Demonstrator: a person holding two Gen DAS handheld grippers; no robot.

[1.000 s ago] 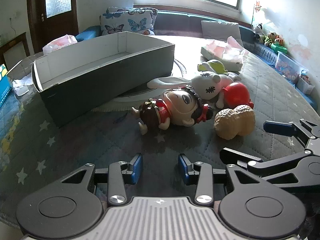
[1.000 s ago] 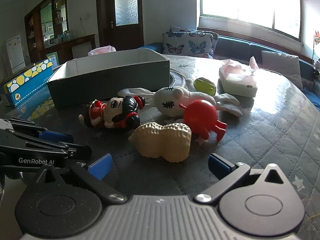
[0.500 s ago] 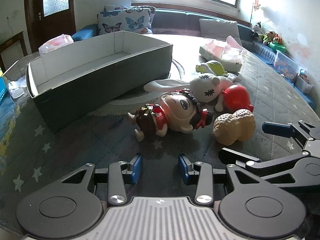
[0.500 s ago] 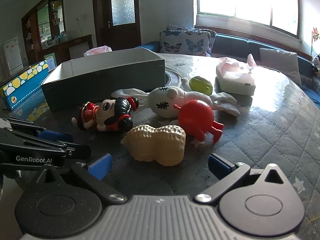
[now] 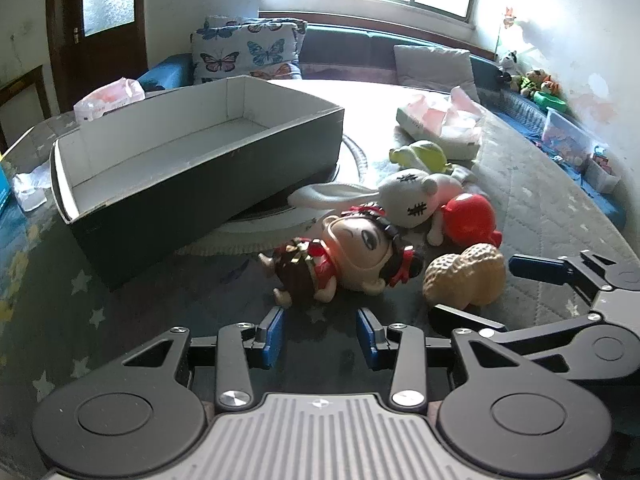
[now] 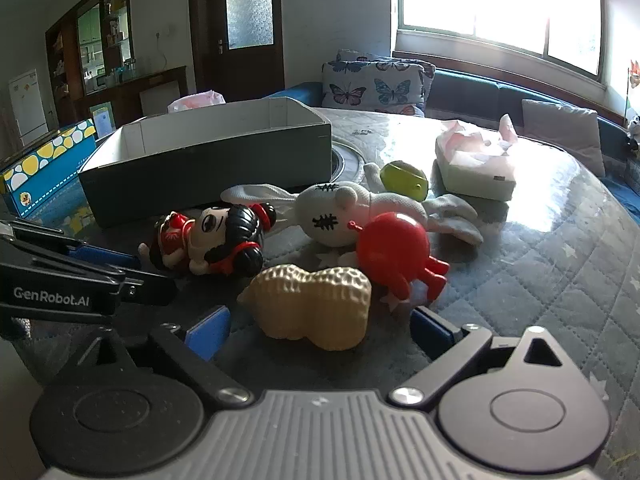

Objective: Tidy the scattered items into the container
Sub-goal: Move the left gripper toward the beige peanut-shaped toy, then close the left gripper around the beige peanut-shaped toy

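Grey box: empty inside as far as the left view shows; sits at 10 o'clock from the toy pile, well apart from both grippers.
Toys: all on the quilted worktop, none boxed yet.
Peanut: nearest the right gripper, lying between its fingers, not yet pressed.
Doll: on its side, just beyond the left gripper at 12 o'clock.
Rabbit, red toy, green toy: clustered behind, rabbit and red toy touching.
Left gripper: fingers partly apart, nothing between them.
Right gripper: fingers wide and closing around the peanut.
Progress: judged at the start; five toys left, peanut likely first.
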